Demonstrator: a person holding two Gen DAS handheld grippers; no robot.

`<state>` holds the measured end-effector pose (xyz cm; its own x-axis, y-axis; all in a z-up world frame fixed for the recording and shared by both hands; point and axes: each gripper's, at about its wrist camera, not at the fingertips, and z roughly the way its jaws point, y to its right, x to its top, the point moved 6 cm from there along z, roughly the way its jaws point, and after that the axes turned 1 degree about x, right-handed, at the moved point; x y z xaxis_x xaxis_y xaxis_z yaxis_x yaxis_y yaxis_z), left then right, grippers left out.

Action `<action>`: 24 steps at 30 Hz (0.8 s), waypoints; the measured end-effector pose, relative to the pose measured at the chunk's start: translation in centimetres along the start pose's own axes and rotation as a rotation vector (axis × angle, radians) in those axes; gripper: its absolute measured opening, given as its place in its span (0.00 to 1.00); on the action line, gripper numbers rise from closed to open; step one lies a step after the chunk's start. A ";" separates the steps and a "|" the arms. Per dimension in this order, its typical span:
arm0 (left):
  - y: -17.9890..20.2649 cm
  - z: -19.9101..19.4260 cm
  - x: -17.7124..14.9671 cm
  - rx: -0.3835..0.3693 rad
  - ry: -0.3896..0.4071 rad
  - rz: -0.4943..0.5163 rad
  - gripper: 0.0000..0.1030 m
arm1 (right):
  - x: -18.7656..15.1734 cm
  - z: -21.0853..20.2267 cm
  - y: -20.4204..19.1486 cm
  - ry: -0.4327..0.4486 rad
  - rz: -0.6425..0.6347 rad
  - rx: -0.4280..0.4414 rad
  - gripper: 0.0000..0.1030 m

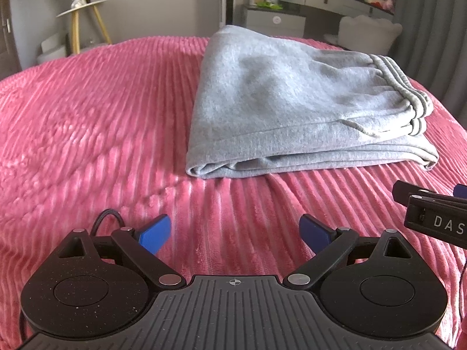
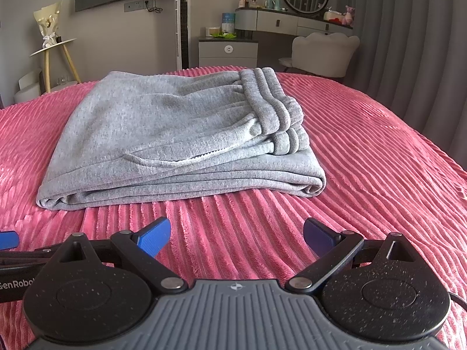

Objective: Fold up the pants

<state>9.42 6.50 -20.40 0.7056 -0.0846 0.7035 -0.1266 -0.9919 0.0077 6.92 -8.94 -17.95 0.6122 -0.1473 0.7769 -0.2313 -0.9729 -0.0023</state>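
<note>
Grey sweatpants (image 1: 292,108) lie folded in a compact stack on the pink ribbed bedspread (image 1: 87,122), waistband to the right. They also show in the right wrist view (image 2: 175,134), straight ahead. My left gripper (image 1: 235,234) is open and empty, held over the bedspread short of the pants' near edge. My right gripper (image 2: 236,237) is open and empty, also short of the near edge. The right gripper's body shows at the right edge of the left wrist view (image 1: 435,215). A blue pad of the left gripper shows at the left edge of the right wrist view (image 2: 8,239).
Beyond the bed stand a small round side table (image 2: 52,46), a white tower fan (image 2: 181,23), a grey nightstand (image 2: 227,49), a vanity with mirror (image 2: 294,20) and a white chair (image 2: 324,52). Grey curtains (image 2: 408,43) hang on the right.
</note>
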 end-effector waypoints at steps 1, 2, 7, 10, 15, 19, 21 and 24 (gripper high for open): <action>0.0 0.0 0.0 0.003 0.002 0.001 0.95 | 0.0 0.0 0.0 0.000 0.000 0.000 0.95; -0.1 0.0 0.0 0.002 0.001 0.000 0.95 | 0.0 0.0 0.0 0.001 0.000 -0.001 0.95; 0.2 0.0 0.0 -0.005 -0.004 0.008 0.95 | 0.0 0.0 0.0 0.001 0.000 -0.001 0.95; 0.4 0.0 -0.1 -0.005 -0.004 0.021 0.95 | 0.0 0.0 0.0 0.001 0.001 -0.003 0.95; 0.5 0.0 -0.1 -0.005 -0.003 0.029 0.95 | 0.0 0.0 0.1 0.000 0.001 -0.005 0.95; 0.5 0.0 -0.1 -0.001 -0.002 0.030 0.95 | 0.0 0.0 0.0 0.000 0.000 -0.006 0.95; 0.5 0.0 -0.1 -0.004 -0.005 0.030 0.95 | 0.0 0.0 0.0 -0.001 -0.001 -0.007 0.95; 0.5 0.0 -0.2 -0.004 -0.006 0.032 0.95 | 0.0 0.0 -0.1 -0.002 -0.002 -0.007 0.95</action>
<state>9.26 6.01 -20.54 0.7056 -0.1169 0.6989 -0.1521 -0.9883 -0.0118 6.93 -8.87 -17.97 0.6141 -0.1462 0.7755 -0.2359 -0.9718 0.0036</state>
